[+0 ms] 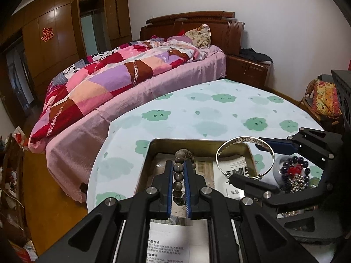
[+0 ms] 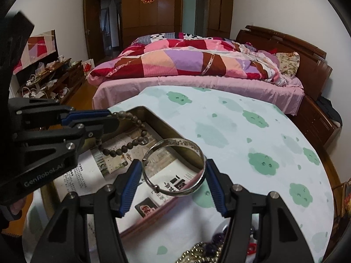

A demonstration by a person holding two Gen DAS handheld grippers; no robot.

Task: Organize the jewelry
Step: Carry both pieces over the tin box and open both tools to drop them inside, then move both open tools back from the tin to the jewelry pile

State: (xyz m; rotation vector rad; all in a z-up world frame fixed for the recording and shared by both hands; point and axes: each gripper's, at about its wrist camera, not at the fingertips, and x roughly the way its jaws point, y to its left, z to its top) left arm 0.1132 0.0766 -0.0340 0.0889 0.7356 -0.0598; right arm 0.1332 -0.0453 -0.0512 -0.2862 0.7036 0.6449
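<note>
Bed with pink sheet and patchwork quilt in red, pink and lilac (image 1: 105, 81) fills the background, dark wooden headboard (image 2: 285, 41) behind it.

Round table under a pale cloth printed with green clouds (image 1: 219, 109) stands just beside the bed.

Rectangular metal tin, dull gold, open-topped (image 1: 153, 153), sits on the cloth near the table's front edge. Printed paper sheets (image 2: 87, 171) line its bottom.

Left gripper (image 1: 179, 186), black with blue pads: jaws pressed nearly together, pinching a bracelet of round grey-brown beads (image 1: 177, 175). The strand runs up between the 2 pads and loops over the fingertips, above the tin. In the right wrist view the same bracelet (image 2: 131, 144) hangs from the tip as a loop over the tin's interior; whether its low end touches the paper I cannot tell.

Right gripper (image 2: 174, 175), same make: jaws held apart about midway, clamped on a silver metal bangle (image 2: 175, 166), 1 pad on each outer side. The bangle is tilted, held over the tin's right-hand edge. Left wrist view shows the bangle (image 1: 244, 157) off the table.

Small pile of other jewellery, dark purple beads with a red piece and a metallic bead chain (image 1: 295, 173), lies on the cloth just right of the tin.
</note>
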